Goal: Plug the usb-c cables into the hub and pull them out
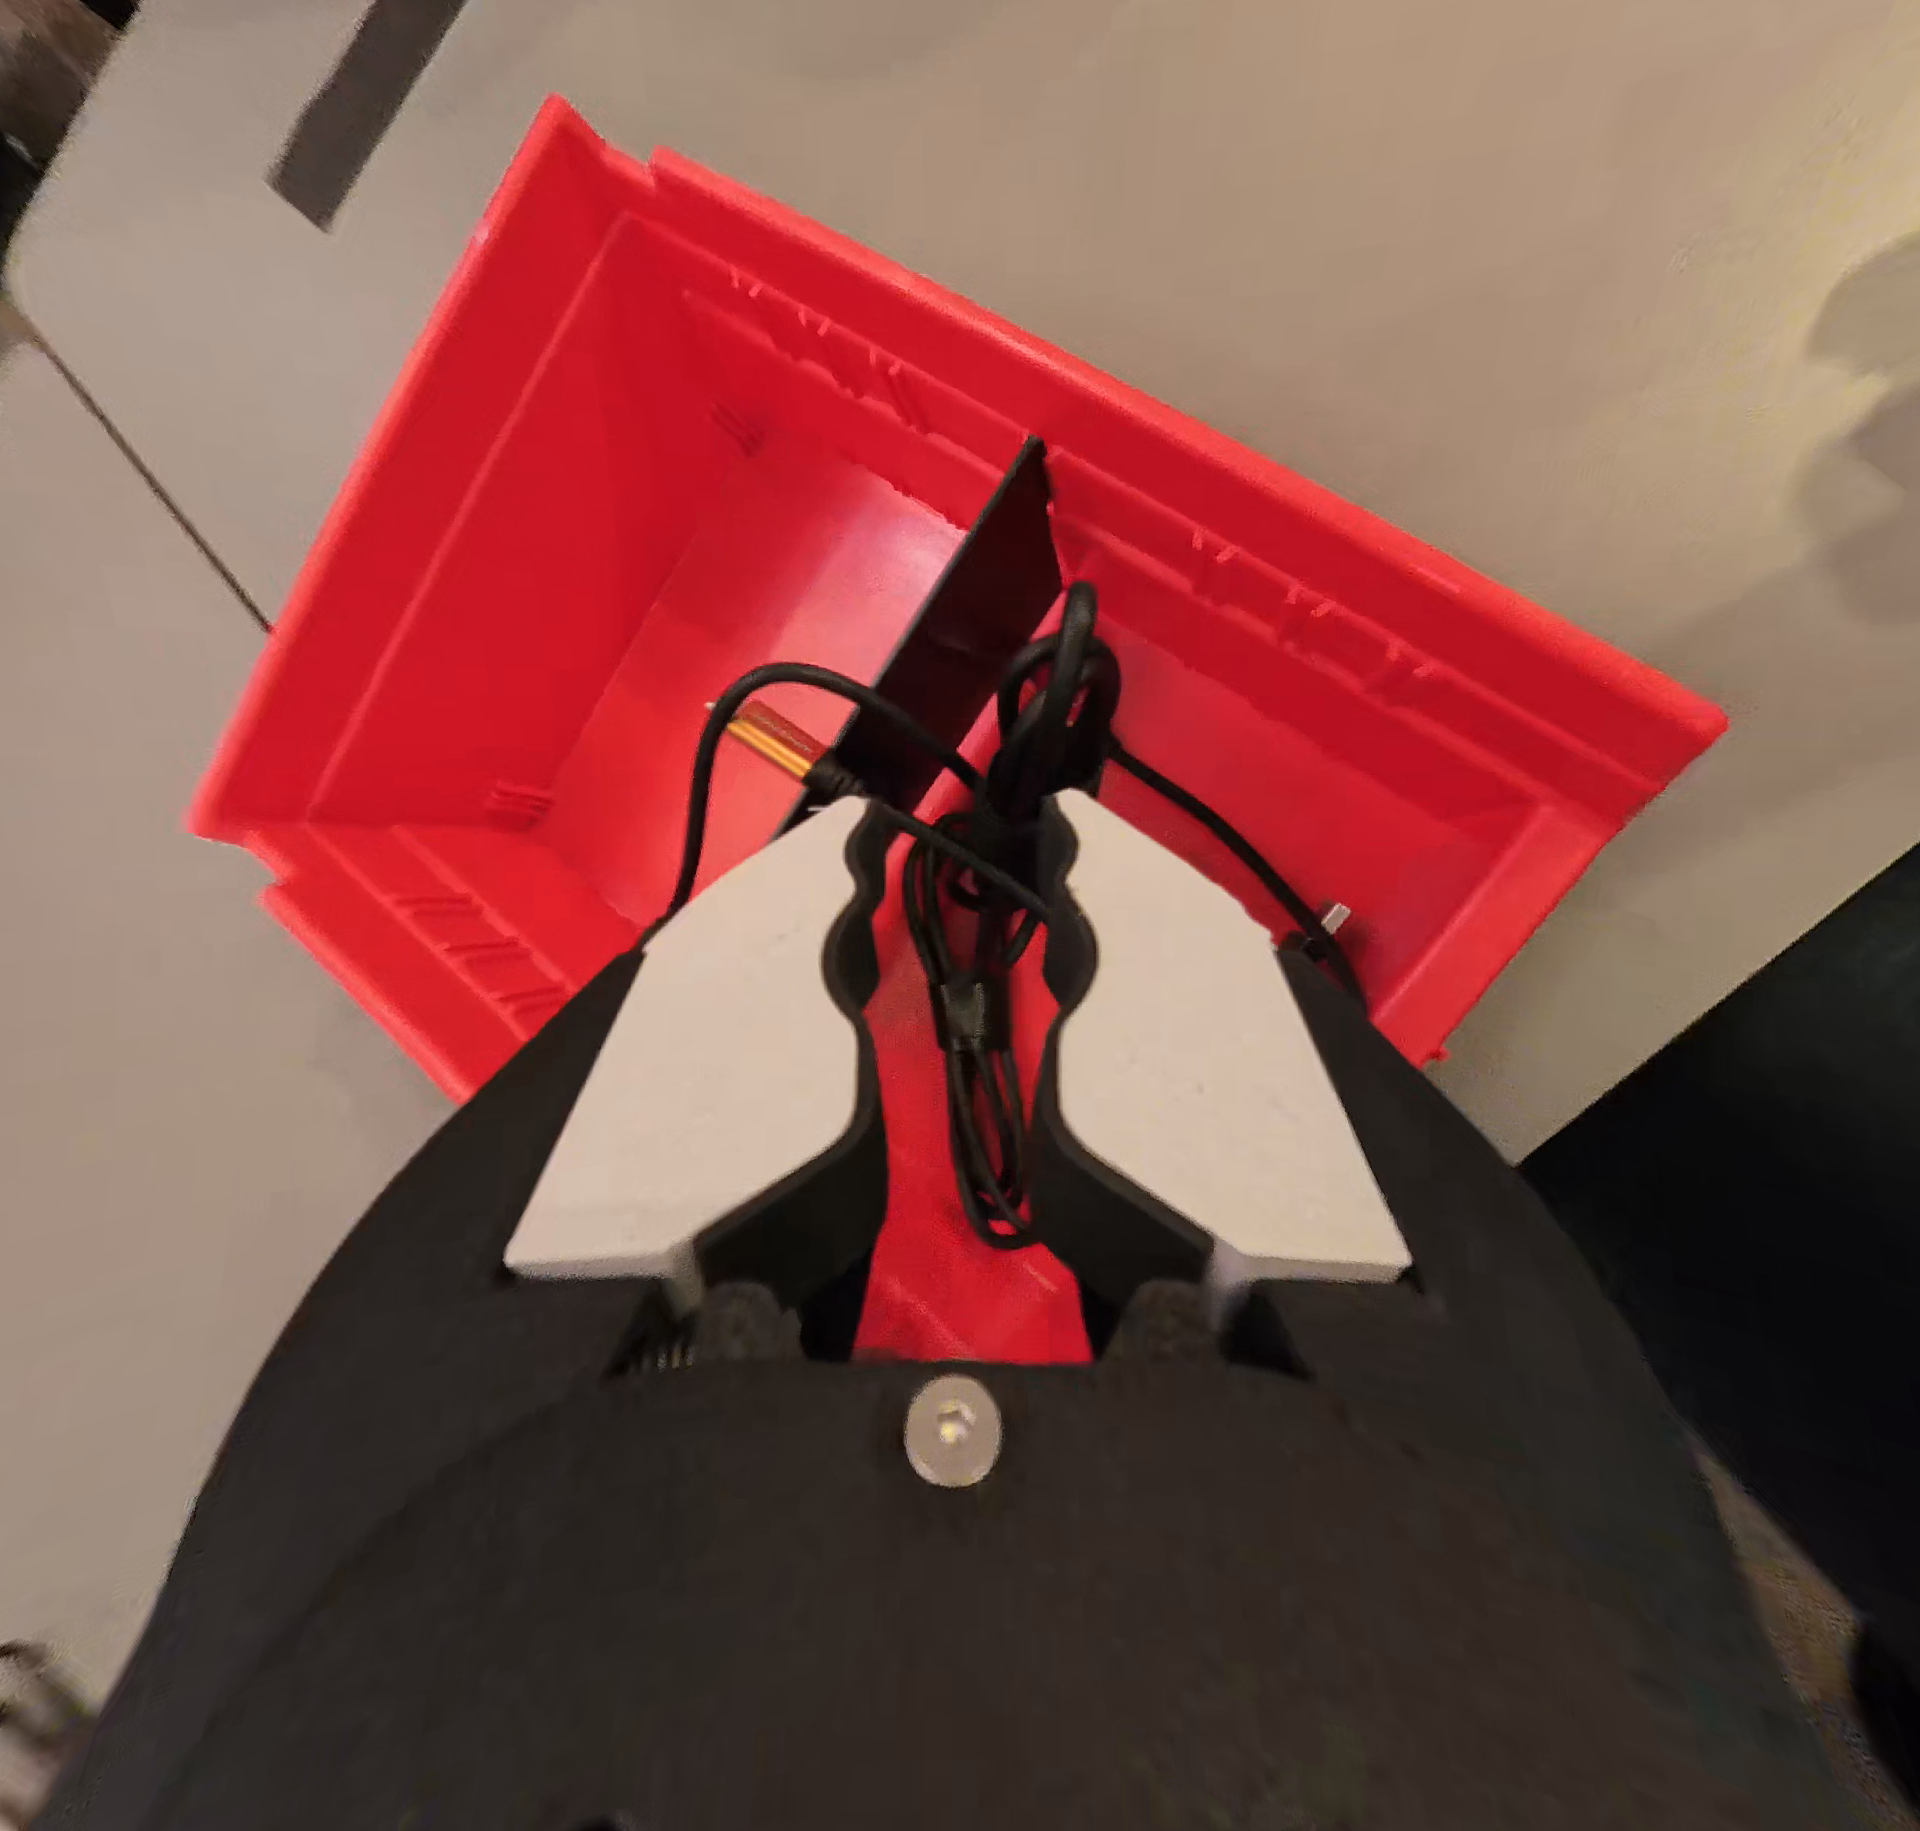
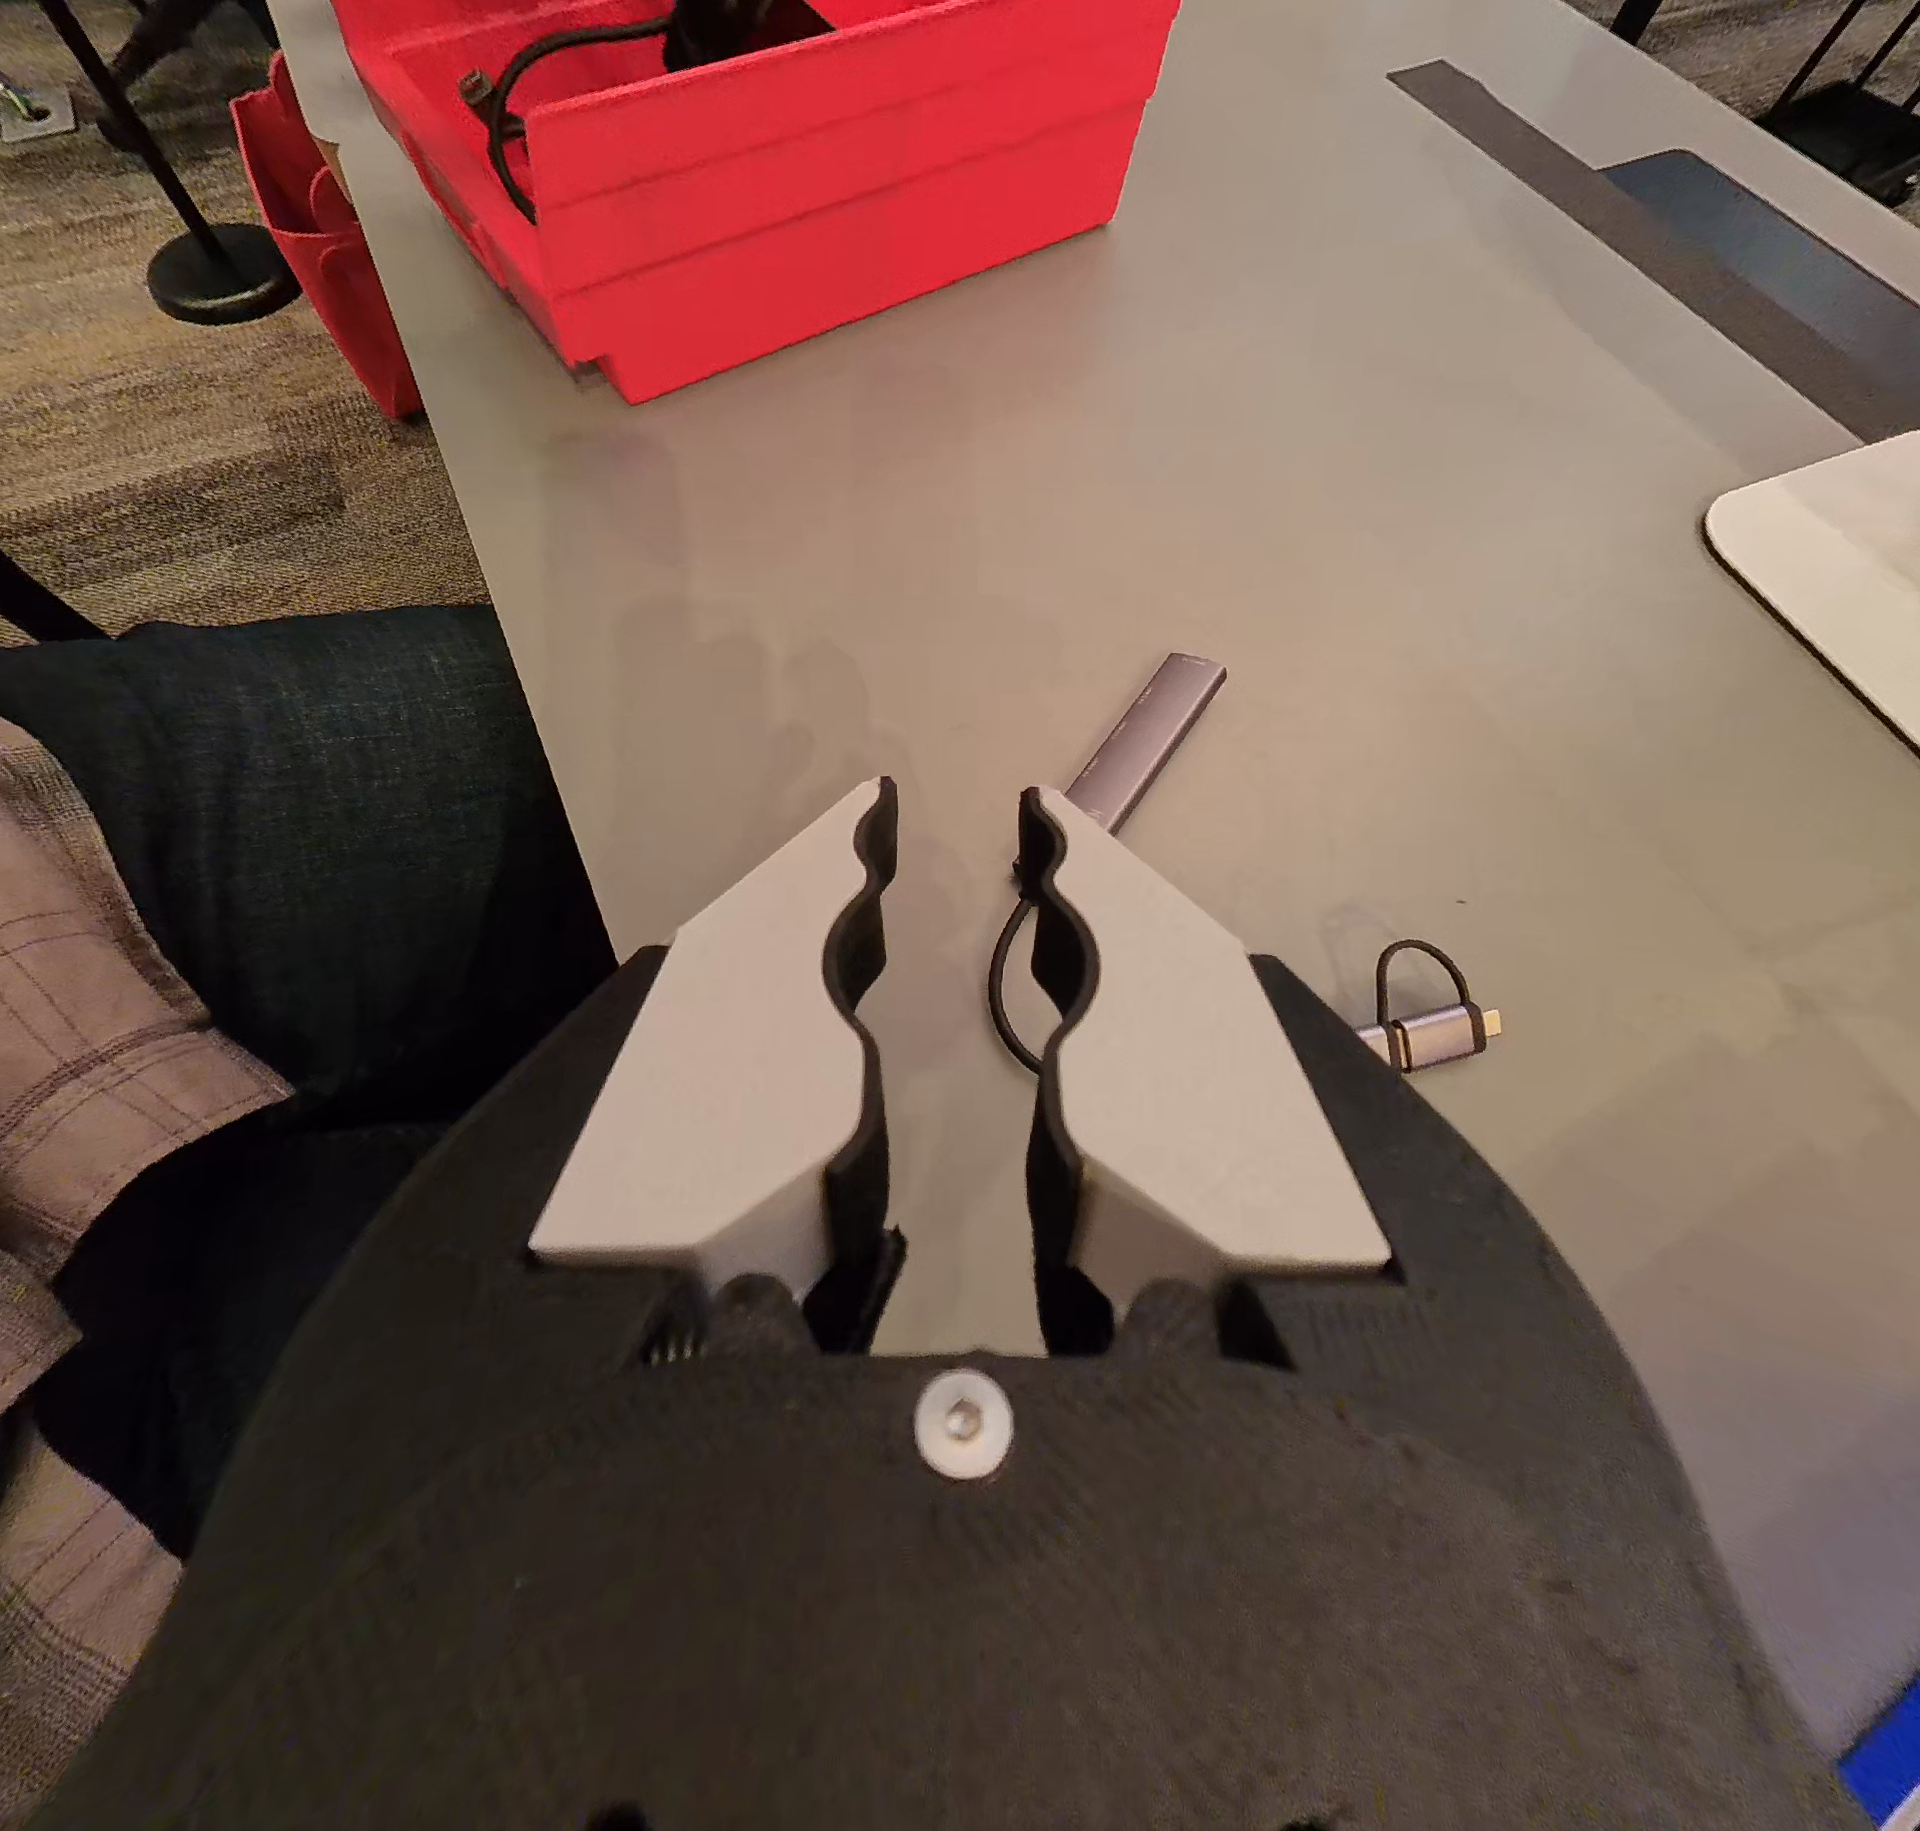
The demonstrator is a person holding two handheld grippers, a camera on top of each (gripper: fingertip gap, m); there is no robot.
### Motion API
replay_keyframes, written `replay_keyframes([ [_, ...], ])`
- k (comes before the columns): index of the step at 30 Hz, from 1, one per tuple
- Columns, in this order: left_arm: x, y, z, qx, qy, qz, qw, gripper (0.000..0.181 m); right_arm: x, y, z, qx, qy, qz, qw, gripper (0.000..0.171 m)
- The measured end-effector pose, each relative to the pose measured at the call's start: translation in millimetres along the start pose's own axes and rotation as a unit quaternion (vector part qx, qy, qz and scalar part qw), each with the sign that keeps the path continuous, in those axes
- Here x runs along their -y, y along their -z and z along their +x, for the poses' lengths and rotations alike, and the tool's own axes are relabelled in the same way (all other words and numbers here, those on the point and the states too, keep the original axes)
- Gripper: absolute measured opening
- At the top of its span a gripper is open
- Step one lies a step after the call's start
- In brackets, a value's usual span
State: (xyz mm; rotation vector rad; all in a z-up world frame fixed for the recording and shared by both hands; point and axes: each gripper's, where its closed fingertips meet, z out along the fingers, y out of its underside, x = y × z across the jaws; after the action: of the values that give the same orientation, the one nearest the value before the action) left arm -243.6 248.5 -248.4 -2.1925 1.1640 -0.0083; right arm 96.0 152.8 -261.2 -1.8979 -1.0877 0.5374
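A bundle of black usb-c cables [image 1: 1039, 732] lies in the red bin [image 1: 468, 555], leaning on a black divider [image 1: 977, 618]. My left gripper [image 1: 961, 815] hangs over the bin with its jaws apart and strands of the bundle between them; I cannot tell if the pads touch them. One cable end [image 1: 1333, 917] hangs over the bin wall. My right gripper [image 2: 956, 805] is slightly open and empty, low over the table. The slim grey hub [image 2: 1148, 737] lies just beyond its right fingertip. The hub's black lead [image 2: 1003, 992] runs under that finger to a grey plug [image 2: 1439, 1038].
The red bin [image 2: 831, 223] stands at the table's far left, and another red bin [image 2: 322, 254] sits below the table edge. A white flat pad [image 2: 1839, 576] lies at the right edge. A dark strip [image 2: 1662, 254] crosses the table. A person's legs [image 2: 260, 846] are at left. The grippers' ends are close to 35 cm from one another. About 10 cm separates my right fingertips from the hub's black lead [image 2: 1003, 992]. Measured from the fingertips, the slim grey hub [image 2: 1148, 737] is 12 cm or so from the right gripper and 30 cm from the left.
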Motion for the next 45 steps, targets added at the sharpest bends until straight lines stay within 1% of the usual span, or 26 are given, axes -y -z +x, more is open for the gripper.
replay_keyframes([
  [2,11,4,2,0.031,-0.054,-0.005,0.998,0.030,0,-1,-1,0.001,0.001,-0.001,1.000,0.021],
  [5,28,-1,19,0.042,-0.145,-0.023,0.988,0.037,0,-2,-3,0.003,0.003,-0.002,1.000,0.021],
  [6,28,-7,24,0.046,-0.175,-0.046,0.982,0.039,0,-2,-3,0.004,0.005,-0.003,1.000,0.021],
  [8,16,-20,24,0.064,-0.228,-0.115,0.965,0.041,0,-1,-3,0.002,0.006,-0.003,1.000,0.021],
  [10,3,-32,15,0.087,-0.255,-0.171,0.948,0.036,0,1,-2,0.000,0.006,-0.002,1.000,0.021],
  [12,2,-39,8,0.106,-0.256,-0.174,0.945,0.021,0,4,0,-0.003,0.004,0.001,1.000,0.021],
  [13,2,-39,7,0.108,-0.254,-0.172,0.946,0.020,0,5,1,-0.004,0.002,0.002,1.000,0.021],
  [15,9,-33,6,0.111,-0.233,-0.151,0.954,0.012,-1,5,3,-0.005,-0.002,0.003,1.000,0.021],
  [17,22,-21,-1,0.120,-0.188,-0.109,0.969,0.011,-3,4,4,-0.004,-0.004,0.002,1.000,0.021],
  [20,40,-2,-7,0.113,-0.120,-0.028,0.986,0.011,-3,2,2,0.001,-0.003,0.001,1.000,0.021],
  [23,60,16,-10,0.090,-0.045,0.068,0.993,0.011,-3,1,0,0.004,-0.001,0.001,1.000,0.021],
  [27,86,36,-21,0.074,0.052,0.197,0.976,0.011,-3,1,1,0.003,-0.002,0.000,1.000,0.021],
  [29,95,46,-28,0.070,0.088,0.245,0.963,0.010,-2,2,1,0.002,-0.002,0.001,1.000,0.021],
  [32,102,55,-32,0.057,0.123,0.292,0.947,0.010,-1,3,1,0.001,-0.002,0.002,1.000,0.021],
  [35,106,56,-28,0.016,0.161,0.322,0.933,0.010,-1,3,0,0.003,-0.001,0.002,1.000,0.021],
  [36,104,53,-26,0.007,0.169,0.321,0.932,0.010,-1,3,-1,0.003,0.000,0.002,1.000,0.021],
  [37,100,46,-24,-0.003,0.176,0.312,0.934,0.010,-1,3,-1,0.003,0.000,0.002,1.000,0.021],
  [39,85,25,-13,-0.047,0.194,0.266,0.943,0.011,0,4,-1,0.003,0.000,0.003,1.000,0.021],
  [41,83,24,-15,-0.053,0.218,0.280,0.934,0.010,-1,4,0,0.002,0.000,0.002,1.000,0.021],
  [43,75,21,-19,-0.049,0.228,0.257,0.938,0.010,-1,5,1,0.001,-0.002,0.003,1.000,0.021],
  [45,64,20,-20,-0.066,0.245,0.237,0.938,0.010,0,5,1,0.001,-0.002,0.004,1.000,0.021],
])
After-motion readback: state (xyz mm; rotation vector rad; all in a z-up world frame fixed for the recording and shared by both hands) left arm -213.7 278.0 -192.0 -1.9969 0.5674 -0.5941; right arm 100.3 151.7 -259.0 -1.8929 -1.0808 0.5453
